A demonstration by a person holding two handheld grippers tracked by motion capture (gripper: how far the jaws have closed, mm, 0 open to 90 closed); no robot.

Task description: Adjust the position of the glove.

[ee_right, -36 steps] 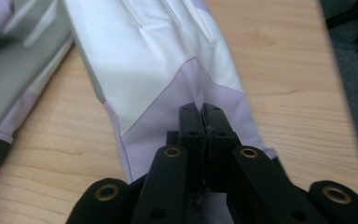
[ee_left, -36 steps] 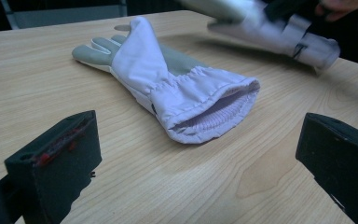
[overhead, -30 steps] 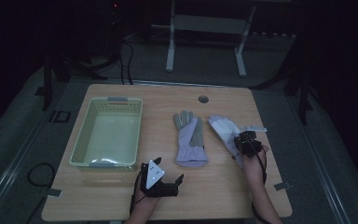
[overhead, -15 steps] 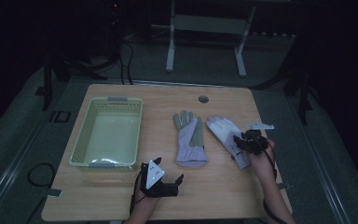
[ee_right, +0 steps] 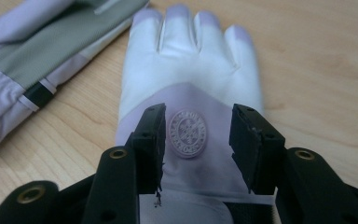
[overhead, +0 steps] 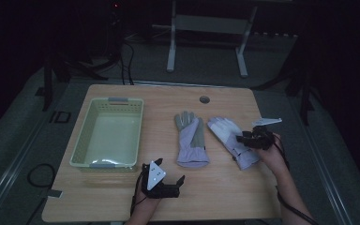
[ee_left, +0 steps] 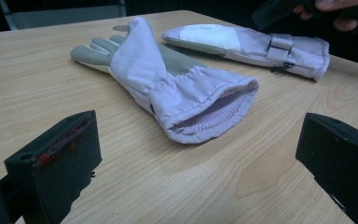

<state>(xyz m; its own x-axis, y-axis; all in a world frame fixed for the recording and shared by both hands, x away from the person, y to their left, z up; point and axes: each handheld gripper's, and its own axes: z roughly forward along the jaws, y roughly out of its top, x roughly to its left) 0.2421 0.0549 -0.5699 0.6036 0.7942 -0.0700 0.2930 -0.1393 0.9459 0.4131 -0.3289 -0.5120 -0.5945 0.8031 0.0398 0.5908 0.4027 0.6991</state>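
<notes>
**Right claw poised over a glove, left claw waiting near the cuff of the other**

Two pale lilac gloves lie side by side on the wooden tabletop point(overhead: 225, 197), right of a pale green basket point(overhead: 107, 137). The right claw point(ee_right: 198, 144) hangs just above the right glove point(ee_right: 191, 79), its jaws parted on either side of the round embossed badge on the back of the glove; whether they touch the fabric cannot be told. That glove lies flat, fingers pointing away from the person. The left claw point(overhead: 168, 185) sits low near the front edge of the tabletop, jaws spread wide and holding nothing. Its own view looks straight at the open, ribbed cuff of the left glove point(ee_left: 168, 84), which has a grey palm panel.
</notes>
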